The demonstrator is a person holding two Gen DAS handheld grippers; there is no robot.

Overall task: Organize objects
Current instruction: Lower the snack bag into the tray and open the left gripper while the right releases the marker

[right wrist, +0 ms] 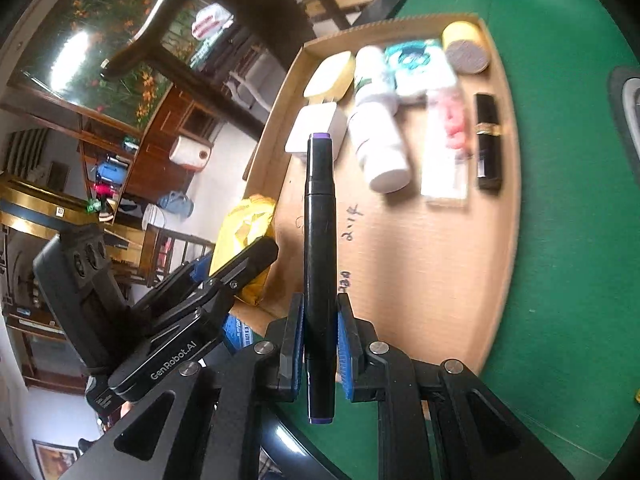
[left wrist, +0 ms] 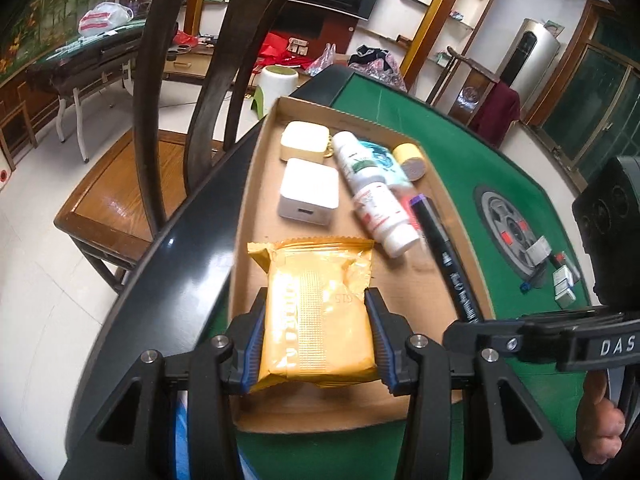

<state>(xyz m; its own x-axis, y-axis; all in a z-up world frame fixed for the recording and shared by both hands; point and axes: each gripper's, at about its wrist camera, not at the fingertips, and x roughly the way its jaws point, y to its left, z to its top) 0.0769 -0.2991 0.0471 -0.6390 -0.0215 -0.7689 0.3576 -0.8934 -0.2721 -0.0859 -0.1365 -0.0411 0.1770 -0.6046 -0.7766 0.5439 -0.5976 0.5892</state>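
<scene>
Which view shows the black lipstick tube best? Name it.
Right wrist view: the black lipstick tube, gold-banded, lies in full sight in the cardboard tray. In the left wrist view I cannot pick it out.

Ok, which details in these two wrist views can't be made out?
- Label text on the white plastic bottles in the cardboard tray: motion blur, both views.
- Pink-and-clear packet: contents smeared, right view.
- Yellow foil snack packet: print unreadable; left gripper fingers cover its sides.
- Black purple-capped marker: right gripper hides its middle.
</scene>
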